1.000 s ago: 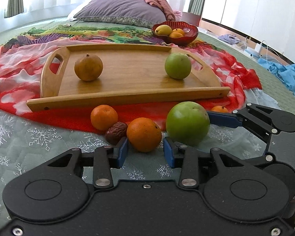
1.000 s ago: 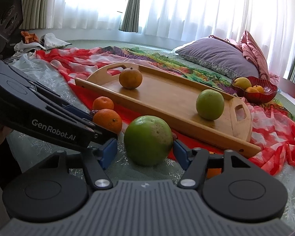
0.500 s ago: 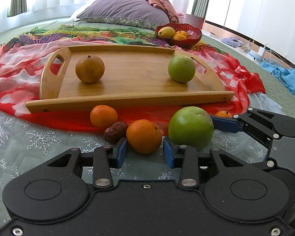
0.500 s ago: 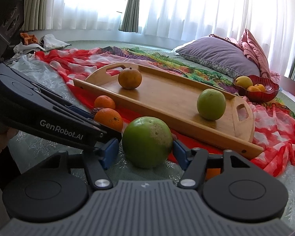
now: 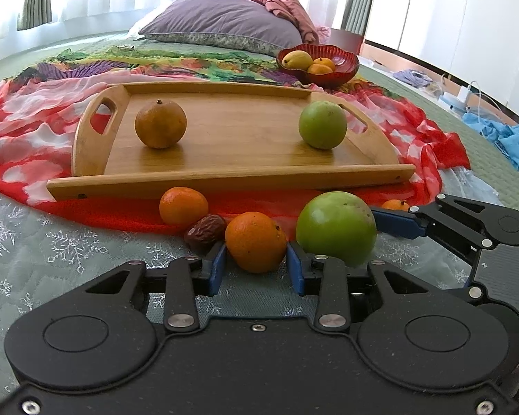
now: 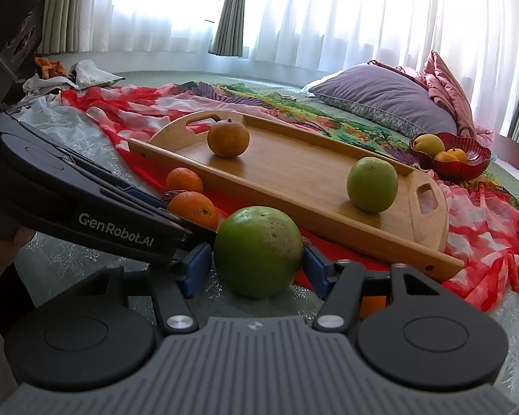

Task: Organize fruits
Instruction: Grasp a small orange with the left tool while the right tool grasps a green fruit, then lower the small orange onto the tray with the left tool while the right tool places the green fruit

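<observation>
**Both grippers bracket fruit near the tray**

Your left gripper [image 5: 256,264] straddles the round orange [image 5: 256,242], your right gripper [image 6: 257,269] the large green fruit [image 6: 258,250]; whether either grips, I cannot tell. Both sit on the quilt, near the wooden tray [image 5: 225,181].

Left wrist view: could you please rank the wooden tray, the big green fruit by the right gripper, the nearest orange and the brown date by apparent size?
1. Wooden tray
2. Big green fruit
3. Nearest orange
4. Brown date

The fruit sit nearer the camera than the tray, yet the tray still looks largest.
</observation>
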### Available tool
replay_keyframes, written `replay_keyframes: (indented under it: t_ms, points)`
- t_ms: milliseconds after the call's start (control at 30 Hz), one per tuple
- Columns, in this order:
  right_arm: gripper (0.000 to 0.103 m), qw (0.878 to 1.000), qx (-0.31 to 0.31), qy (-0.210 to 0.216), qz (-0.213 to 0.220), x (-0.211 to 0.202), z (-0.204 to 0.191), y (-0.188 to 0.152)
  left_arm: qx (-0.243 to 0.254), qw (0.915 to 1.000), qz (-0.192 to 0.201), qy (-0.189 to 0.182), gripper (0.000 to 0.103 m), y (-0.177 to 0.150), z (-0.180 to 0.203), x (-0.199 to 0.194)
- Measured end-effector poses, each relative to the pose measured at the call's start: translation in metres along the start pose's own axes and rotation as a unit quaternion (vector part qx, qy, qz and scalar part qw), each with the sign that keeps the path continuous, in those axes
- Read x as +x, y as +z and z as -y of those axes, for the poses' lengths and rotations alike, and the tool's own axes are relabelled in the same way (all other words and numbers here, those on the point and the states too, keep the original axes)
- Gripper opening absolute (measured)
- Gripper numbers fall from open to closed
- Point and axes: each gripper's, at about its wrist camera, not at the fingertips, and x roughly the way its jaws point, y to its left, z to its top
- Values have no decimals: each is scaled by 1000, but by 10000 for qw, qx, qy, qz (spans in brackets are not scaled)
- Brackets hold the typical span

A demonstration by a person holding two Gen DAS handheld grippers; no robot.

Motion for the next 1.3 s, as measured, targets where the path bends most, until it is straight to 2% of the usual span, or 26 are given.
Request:
replay_keyframes:
  t_ms: [167, 433, 800, 1033, 1300]
  points:
    - [59, 9999, -97, -122, -24, -2, -5, 2, -23, 10000, 58, -10, 34, 2, 2, -7]
    - [59, 9998, 110, -149, 19, -12, -3, 6, 97, 9991, 402, 42, 34, 15, 5, -28]
    - [58, 9972, 508, -478, 278, -23, 13, 19, 16, 9979, 593, 241, 34, 37, -9, -33]
    - [58, 9936, 858, -618, 407, -25, 33, 40, -34, 9969, 688, 377, 34, 66, -22, -32]
    - [58, 9878, 1240, -814, 473, -13, 68, 82, -60, 9961, 782, 413, 34, 110, -37, -22]
